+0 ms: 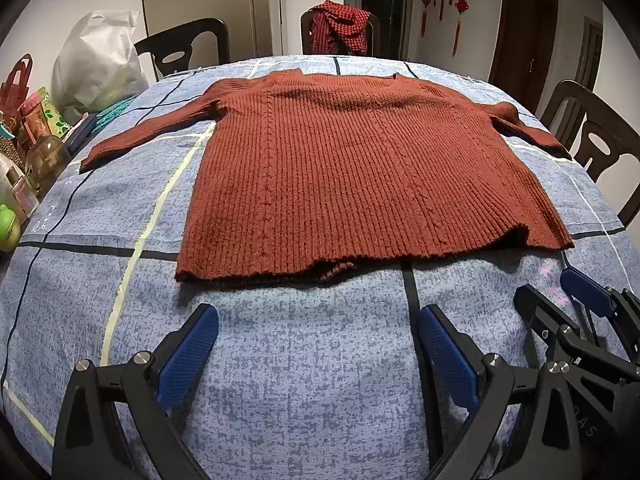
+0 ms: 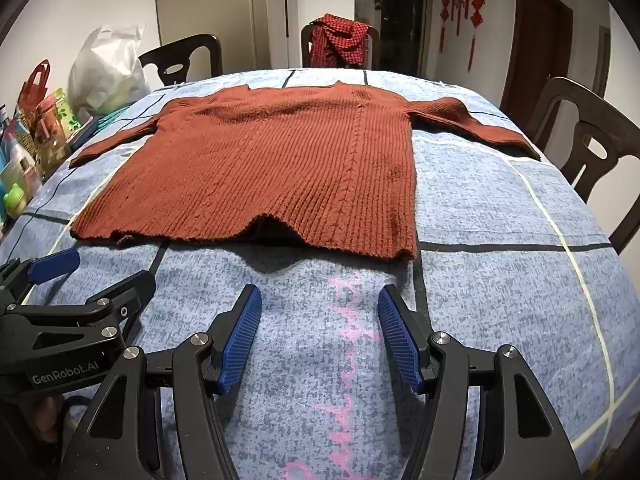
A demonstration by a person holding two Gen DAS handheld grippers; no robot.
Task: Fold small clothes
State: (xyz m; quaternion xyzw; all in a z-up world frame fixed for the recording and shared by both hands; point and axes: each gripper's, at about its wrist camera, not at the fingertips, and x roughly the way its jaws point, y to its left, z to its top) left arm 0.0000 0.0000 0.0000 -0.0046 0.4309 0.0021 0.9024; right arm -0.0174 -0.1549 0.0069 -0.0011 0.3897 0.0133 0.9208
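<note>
Rust knit sweater [image 1: 360, 168] flat on bench [image 1: 280, 360] | left hand-held gripper [image 1: 318, 344] wide, right hand-held gripper [image 2: 320, 334] wide, both empty | risk: pinching only the hem's top layer, dragging the sweater askew

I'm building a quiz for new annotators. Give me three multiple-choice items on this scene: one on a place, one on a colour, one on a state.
1. Where does the sweater lie?
A. Flat on the tablecloth
B. Over a chair back
C. Inside the white bag

2. What colour are the gripper pads?
A. Red
B. Blue
C. Green

3. How do the left gripper and right gripper stand?
A. Both shut on the sweater
B. One open, one shut on a sleeve
C. Both open, short of the hem

Answers:
1. A, the sweater is spread out on the cloth with both sleeves out to the sides.
2. B, the ribbed pads show blue in both views.
3. C, bare cloth shows between each pair of fingers and the hem lies beyond them.
</note>
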